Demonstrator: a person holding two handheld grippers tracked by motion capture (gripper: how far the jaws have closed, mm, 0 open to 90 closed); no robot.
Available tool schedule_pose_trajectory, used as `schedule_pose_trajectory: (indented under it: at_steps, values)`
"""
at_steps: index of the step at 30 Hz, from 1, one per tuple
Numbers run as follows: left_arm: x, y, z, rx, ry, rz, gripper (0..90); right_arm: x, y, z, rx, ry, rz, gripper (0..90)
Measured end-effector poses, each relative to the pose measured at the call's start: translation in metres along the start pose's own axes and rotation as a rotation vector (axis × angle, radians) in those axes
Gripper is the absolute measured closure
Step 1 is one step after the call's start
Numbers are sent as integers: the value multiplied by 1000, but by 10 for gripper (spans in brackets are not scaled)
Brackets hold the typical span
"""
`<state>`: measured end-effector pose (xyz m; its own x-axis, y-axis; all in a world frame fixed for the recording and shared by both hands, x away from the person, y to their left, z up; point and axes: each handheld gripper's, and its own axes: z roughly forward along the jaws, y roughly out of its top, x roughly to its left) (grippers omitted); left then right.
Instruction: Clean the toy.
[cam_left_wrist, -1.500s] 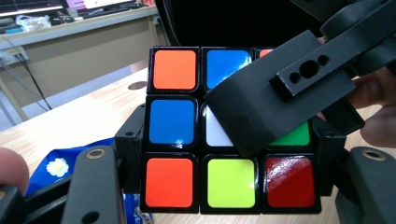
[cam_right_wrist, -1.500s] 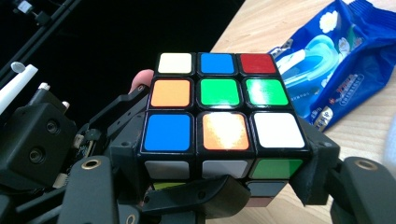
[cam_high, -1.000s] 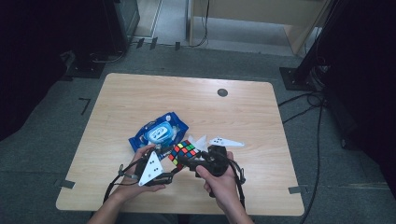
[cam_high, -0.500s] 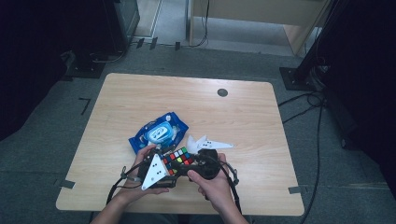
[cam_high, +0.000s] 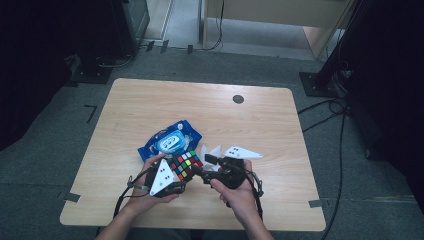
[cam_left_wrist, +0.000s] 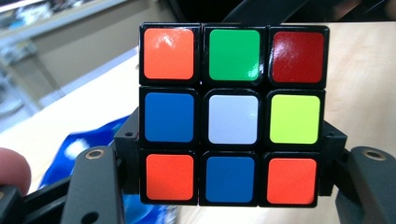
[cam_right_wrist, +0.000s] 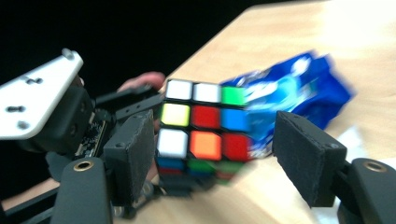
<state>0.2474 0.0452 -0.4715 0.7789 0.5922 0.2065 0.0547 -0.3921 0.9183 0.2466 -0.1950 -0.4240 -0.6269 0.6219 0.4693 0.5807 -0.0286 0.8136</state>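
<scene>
A scrambled Rubik's cube (cam_high: 185, 165) is held just above the near part of the table. My left gripper (cam_high: 181, 173) is shut on it. In the left gripper view its pads press the lower sides of the cube (cam_left_wrist: 232, 114), after the jaws have just been closing on it. My right gripper (cam_high: 202, 166) comes in from the right and points at the cube. In the right gripper view its jaws straddle the cube (cam_right_wrist: 203, 126). The left pad (cam_right_wrist: 133, 149) is close beside it and the right pad (cam_right_wrist: 306, 156) stands well clear. These jaws have just opened a little.
A blue wipes pack (cam_high: 171, 140) lies right behind the cube. A scrap of white sheet (cam_high: 210, 151) lies to the pack's right. A small dark round cap (cam_high: 238, 99) sits in the wooden table (cam_high: 280, 200) towards the far edge. Cables trail from both grippers.
The cube and the right gripper have shifted slightly left, closer to the left gripper. Both hands have stayed in nearly the same place.
</scene>
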Motion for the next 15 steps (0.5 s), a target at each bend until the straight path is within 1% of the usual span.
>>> schedule_pose_trajectory:
  at_steps: [2,3,4,5,8,9,11,12,13,14,15]
  values:
    - [10,-3,-2,12,18,-49,336,-9,1,-5,-28,-20,12,331]
    - [14,-4,-2,14,25,-70,336,-15,0,-4,-35,-52,10,340]
    - [16,-4,-3,15,27,-77,336,-24,-3,-2,-29,-106,-5,357]
    - [16,-4,-3,14,25,-80,336,-29,-6,1,-24,-138,-4,365]
    - [13,-4,-2,11,11,-74,336,-48,-20,16,-5,-242,-52,422]
    - [12,-4,-1,10,4,-74,336,-53,-24,20,7,-268,-66,445]
    - [9,-4,0,14,-9,-67,336,-61,-31,31,47,-293,-107,466]
    - [8,-4,1,14,-13,-67,336,-63,-34,34,62,-303,-118,473]
    - [7,-5,2,18,-15,-65,336,-65,-36,38,90,-318,-135,481]
    - [6,-5,2,19,-18,-65,336,-67,-40,42,133,-333,-139,482]
    - [6,-5,2,22,-20,-64,336,-69,-42,45,156,-339,-140,493]
